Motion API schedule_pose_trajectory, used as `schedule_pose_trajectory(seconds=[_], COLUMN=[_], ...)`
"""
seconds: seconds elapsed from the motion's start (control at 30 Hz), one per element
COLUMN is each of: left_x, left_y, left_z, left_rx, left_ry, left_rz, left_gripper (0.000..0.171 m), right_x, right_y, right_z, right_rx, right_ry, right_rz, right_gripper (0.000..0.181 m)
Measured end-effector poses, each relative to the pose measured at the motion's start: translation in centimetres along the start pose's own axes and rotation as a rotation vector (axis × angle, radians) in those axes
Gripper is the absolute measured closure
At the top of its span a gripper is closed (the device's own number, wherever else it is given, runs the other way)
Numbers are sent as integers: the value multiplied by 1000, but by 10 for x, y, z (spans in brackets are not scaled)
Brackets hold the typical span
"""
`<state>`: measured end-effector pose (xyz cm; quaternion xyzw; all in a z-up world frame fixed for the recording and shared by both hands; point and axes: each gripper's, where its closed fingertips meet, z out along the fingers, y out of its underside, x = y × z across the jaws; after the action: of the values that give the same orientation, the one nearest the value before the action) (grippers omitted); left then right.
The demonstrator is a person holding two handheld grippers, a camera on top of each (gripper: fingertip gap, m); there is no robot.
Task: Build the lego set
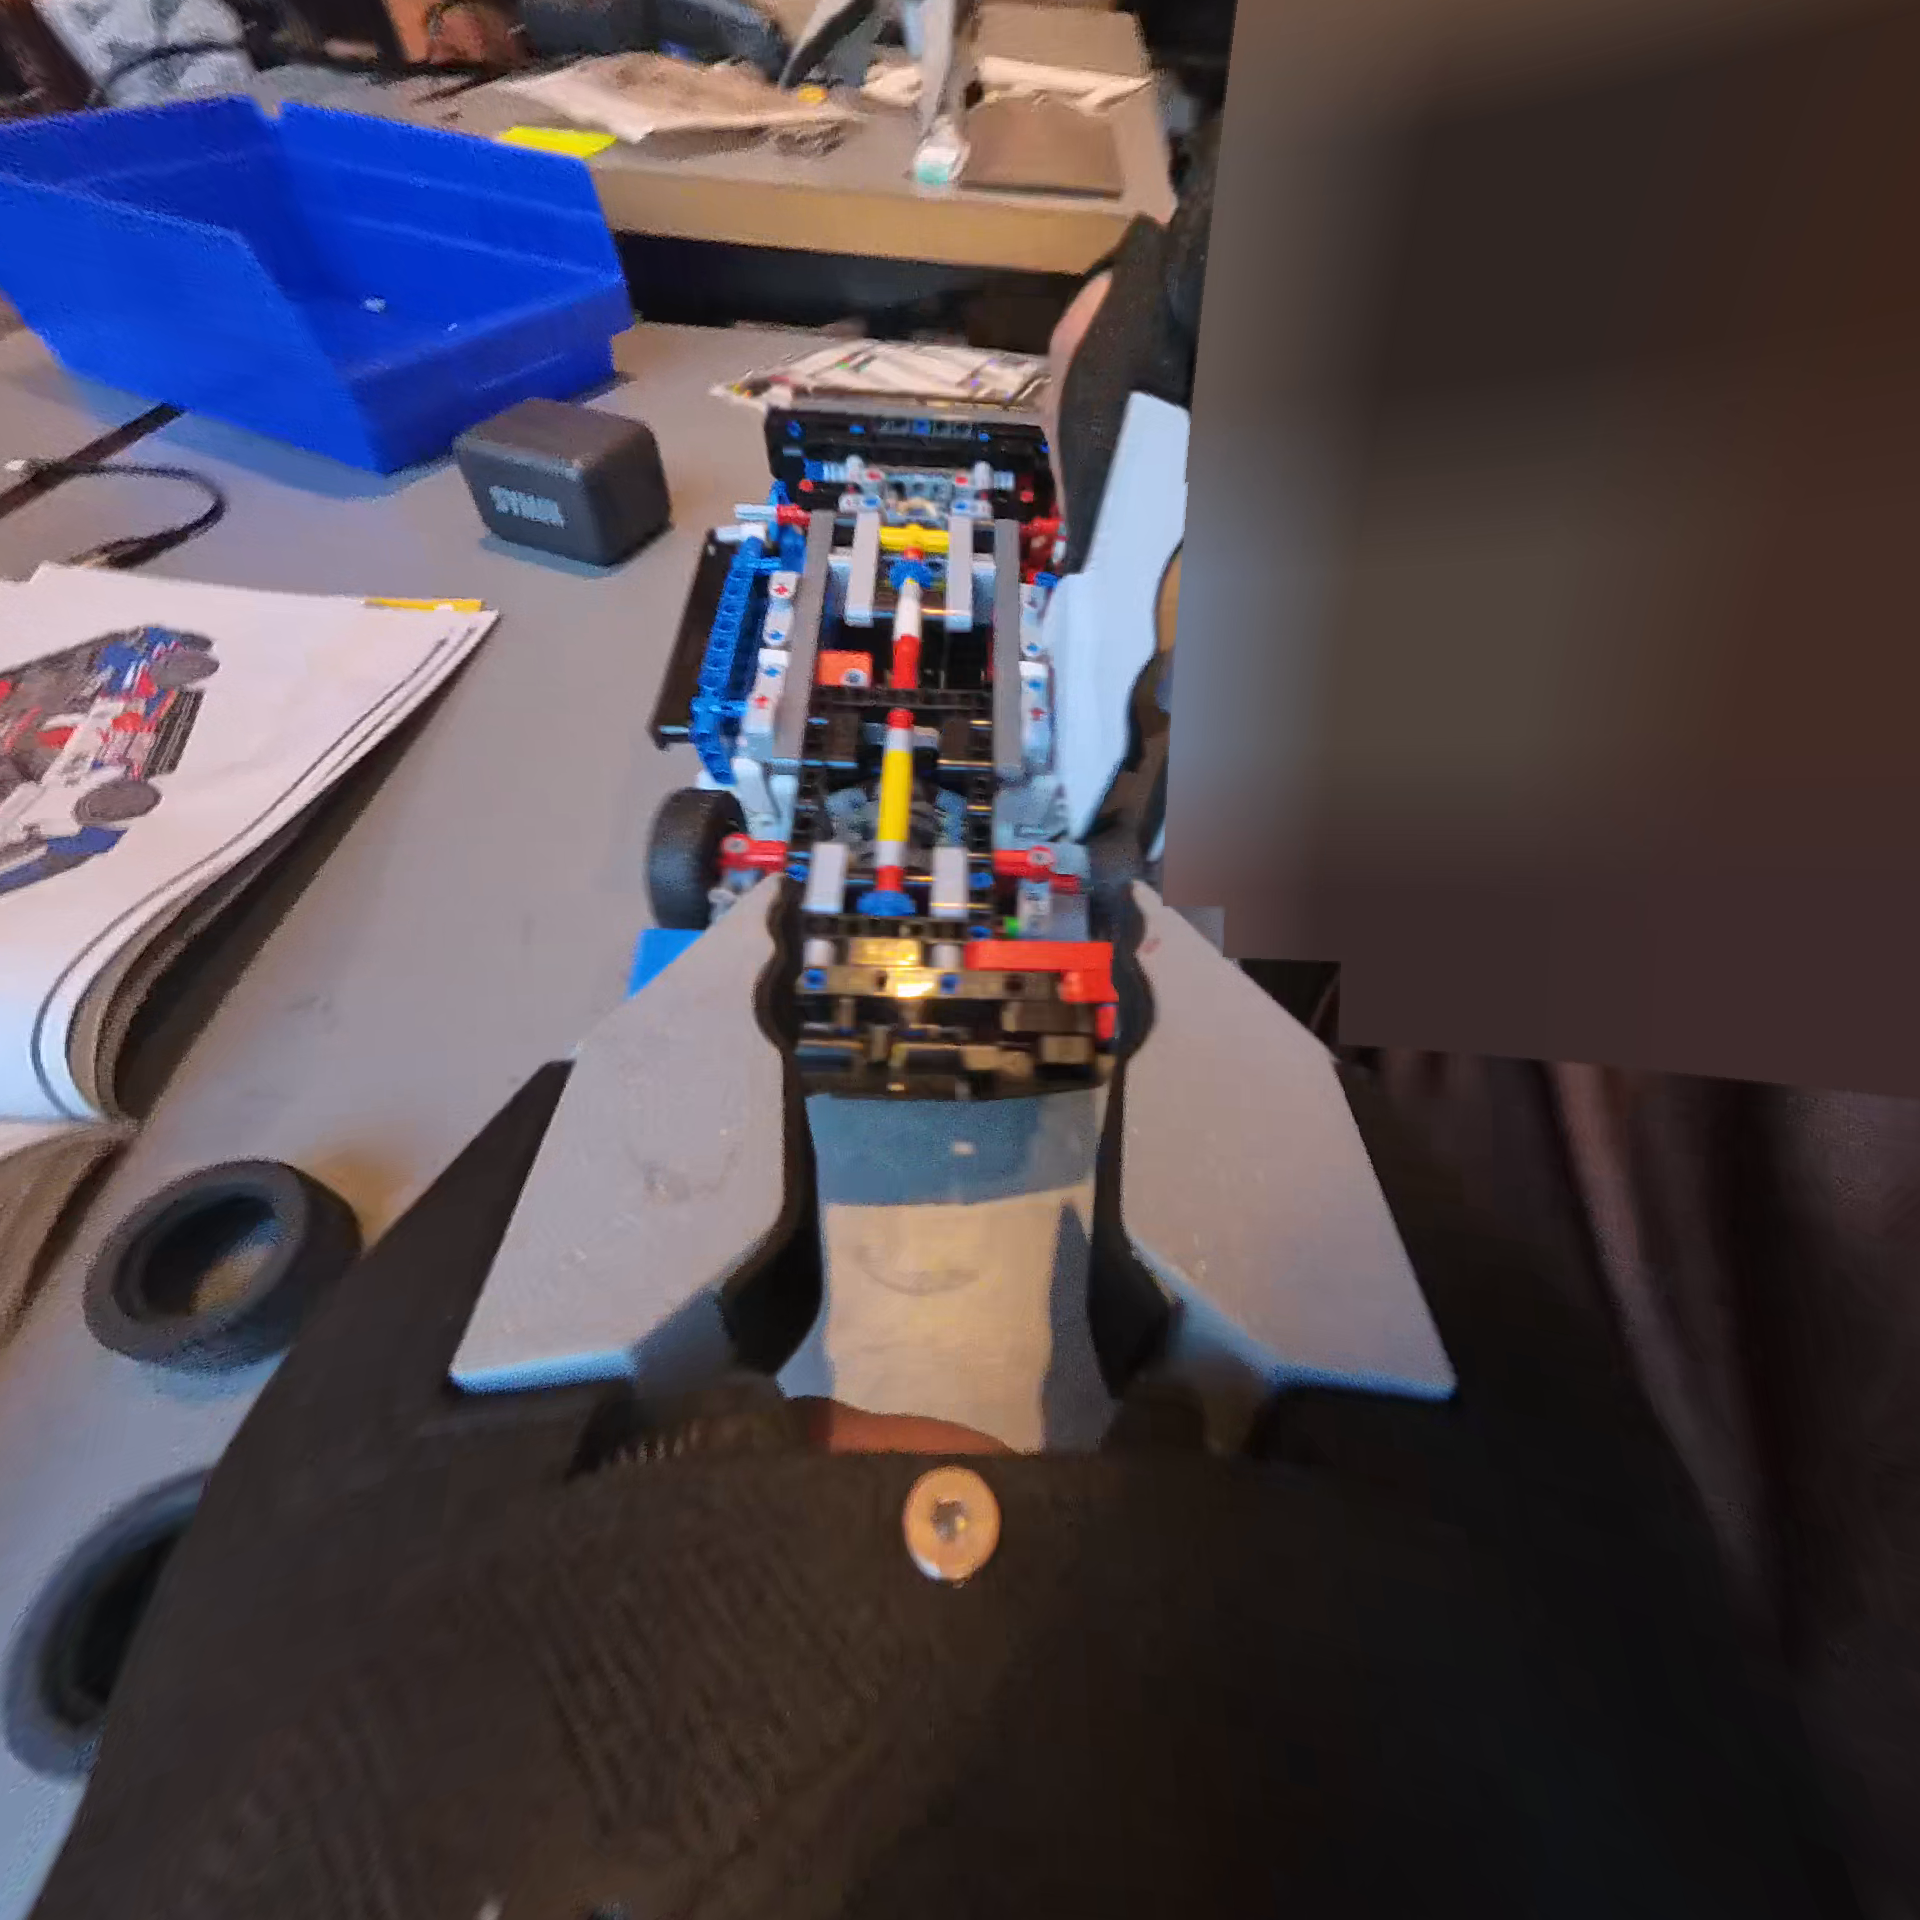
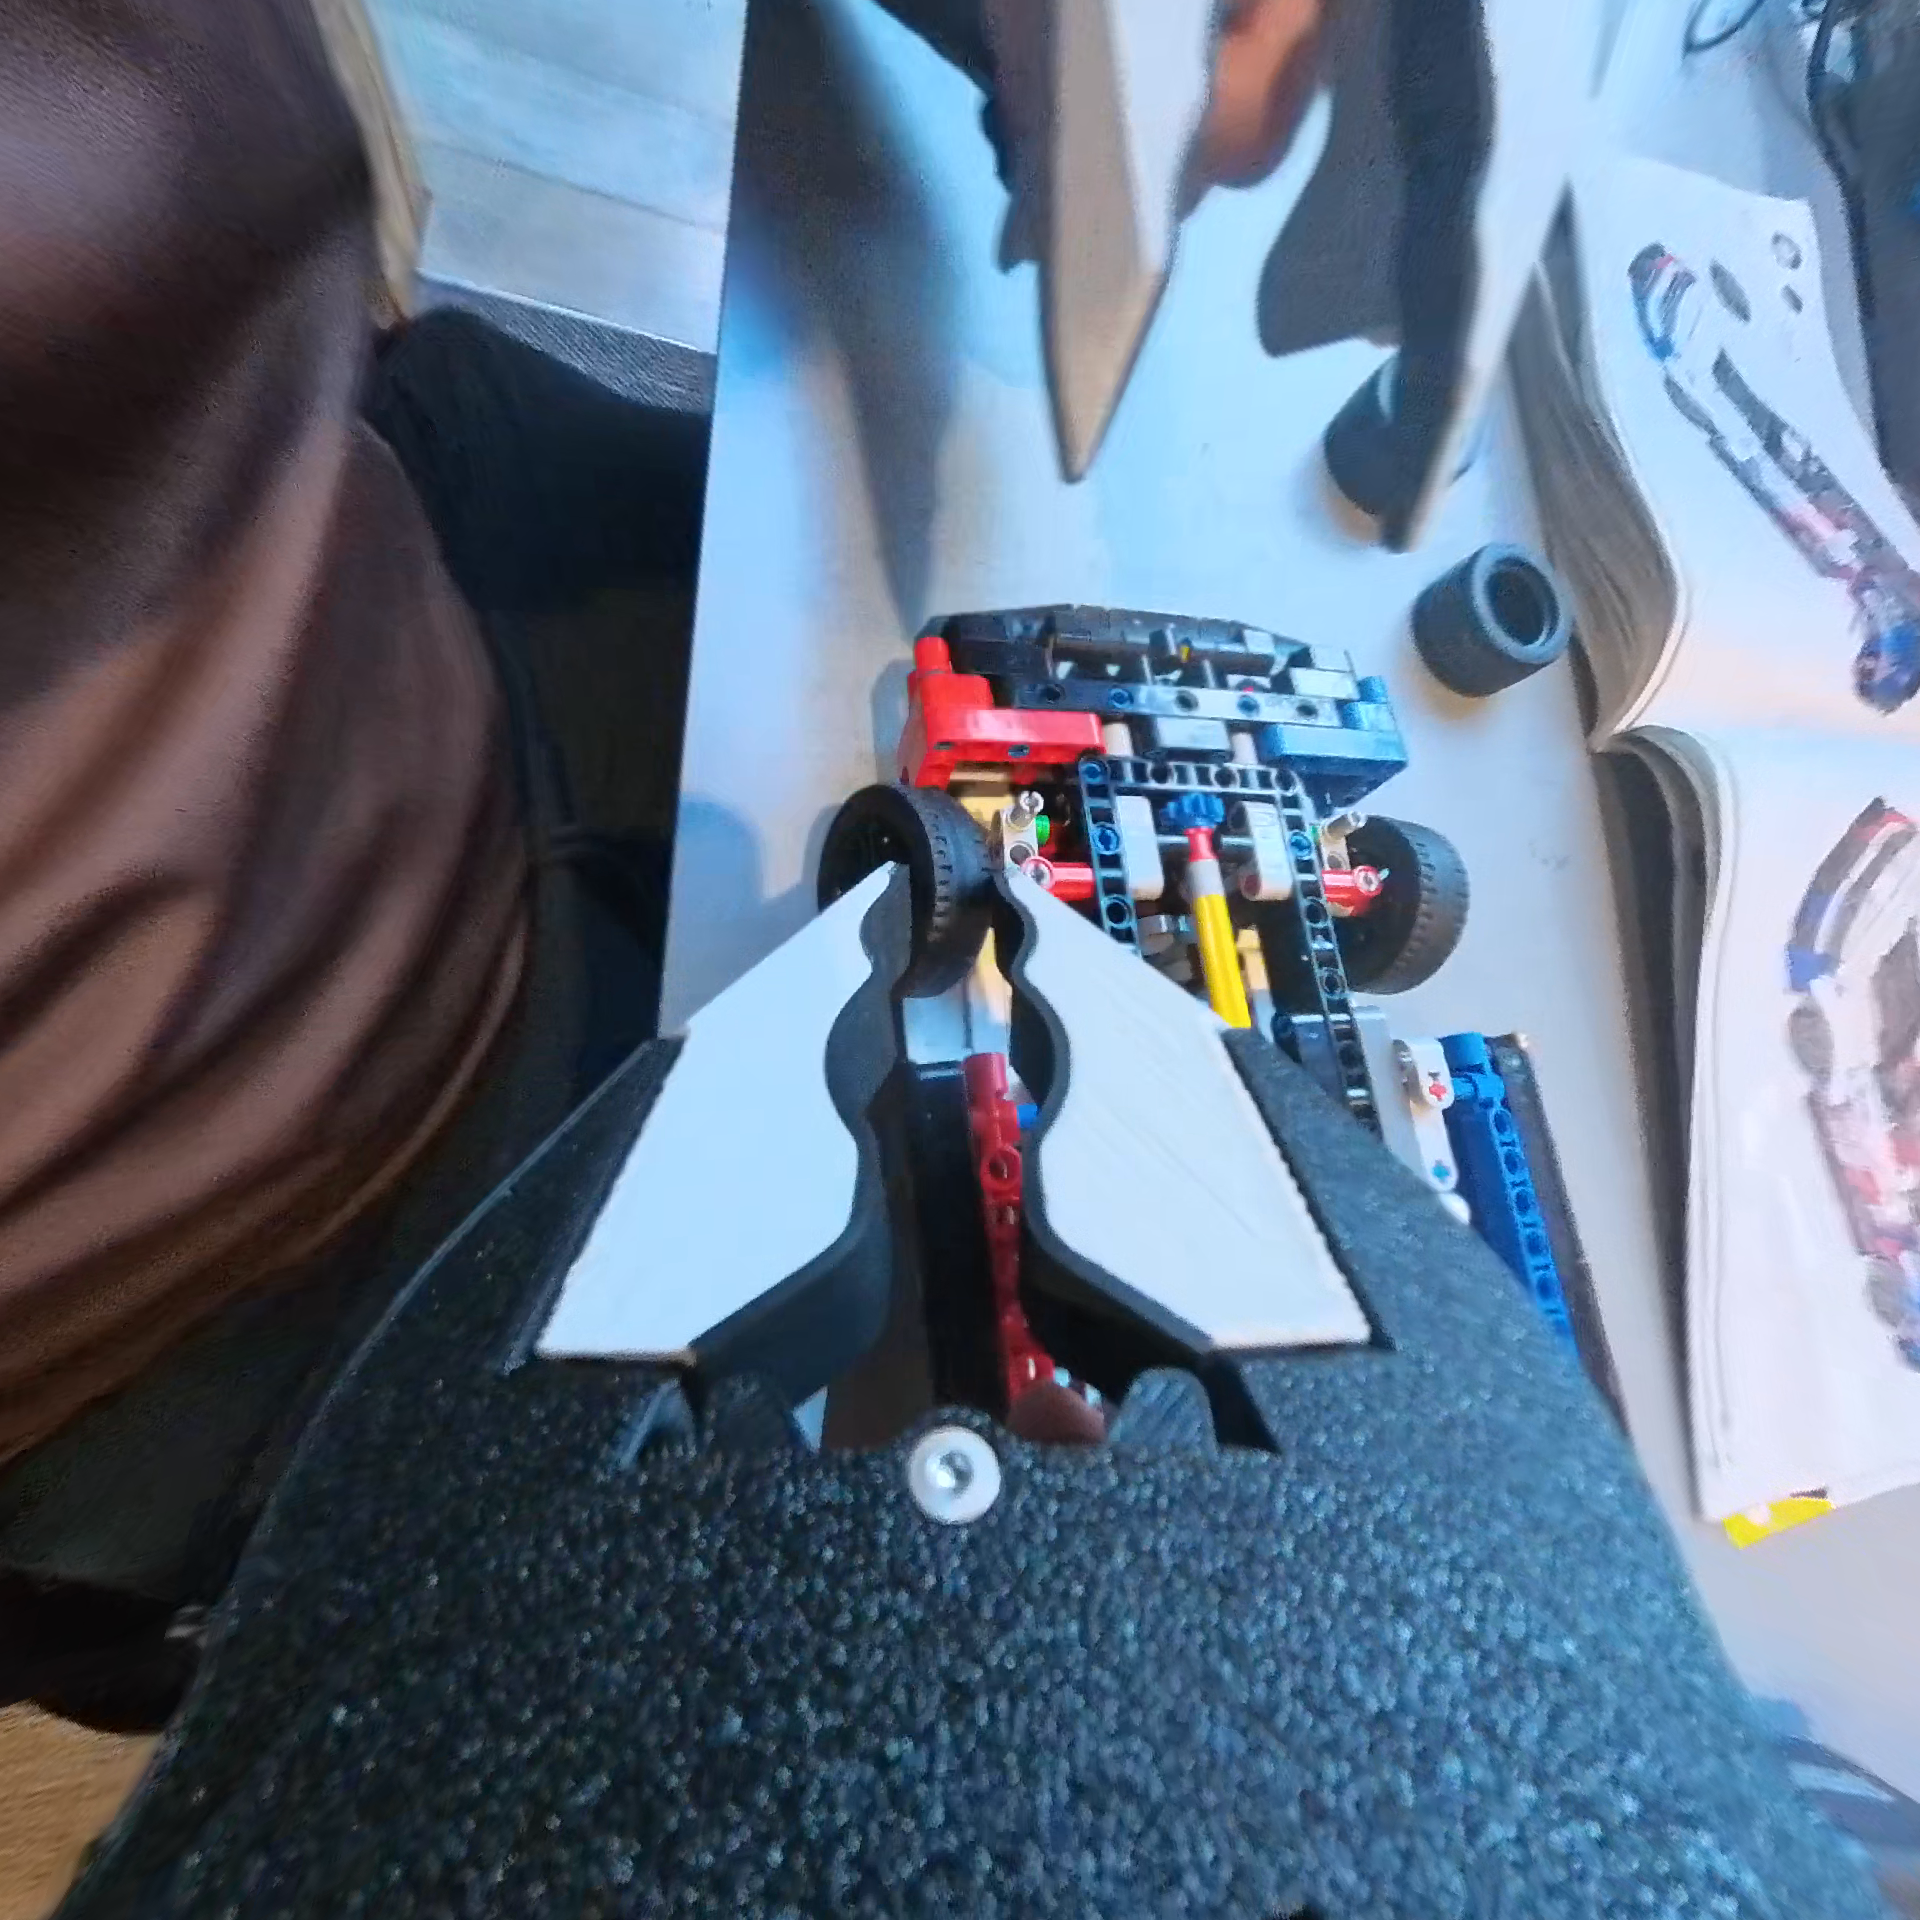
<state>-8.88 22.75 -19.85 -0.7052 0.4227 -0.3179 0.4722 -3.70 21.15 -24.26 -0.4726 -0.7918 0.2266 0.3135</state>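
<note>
The lego car chassis (image 1: pixel 904 748) lies upside down on the grey table, with yellow and red axles along its middle. My left gripper (image 1: pixel 951 935) is open. Its jaws stand wide on either side of the chassis's near black end; contact is unclear. It shows blurred beyond the chassis's (image 2: pixel 1174 790) far end in the right wrist view (image 2: pixel 1247 499). My right gripper (image 2: pixel 948 883) is shut on the black wheel (image 2: pixel 925 894) at the chassis's left front corner. A second mounted wheel (image 2: pixel 1413 904) is opposite.
A loose black tyre (image 1: pixel 218 1257) (image 2: pixel 1486 623) and another (image 1: pixel 83 1621) lie on the table. The open instruction booklet (image 1: pixel 208 779) (image 2: pixel 1766 644), a blue bin (image 1: pixel 312 260) and a dark grey box (image 1: pixel 566 494) are nearby. The table edge (image 2: pixel 696 831) and a person's brown clothing are left. The left gripper's tips are roughly 8 cm from the right gripper's.
</note>
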Motion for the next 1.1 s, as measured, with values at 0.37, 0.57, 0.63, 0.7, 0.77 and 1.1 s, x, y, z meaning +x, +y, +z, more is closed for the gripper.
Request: schedule_pose_trajectory(seconds=[0.37,0.57,0.63,0.7,0.77,1.1], left_x=[19,17,16,16,15,11], left_y=[35,38,37,37,38,39], left_z=[59,61,60,59,58,59], left_rx=[-265,-255,-246,-241,-244,-234], left_ry=[-547,-621,-614,-591,-567,-463], left_rz=[352,448,432,408,399,369], left_gripper=[134,156,157,157,157,158], right_x=[10,16,16,15,21,31], right_y=[4,6,5,6,5,20], right_z=[-1,1,1,-2,-8,14], right_rx=[39,25,31,20,26,-175], right_ry=[210,283,253,175,112,-18], right_rz=[-277,-319,-304,-248,-163,18], right_gripper=[170,169,167,147,124,114])
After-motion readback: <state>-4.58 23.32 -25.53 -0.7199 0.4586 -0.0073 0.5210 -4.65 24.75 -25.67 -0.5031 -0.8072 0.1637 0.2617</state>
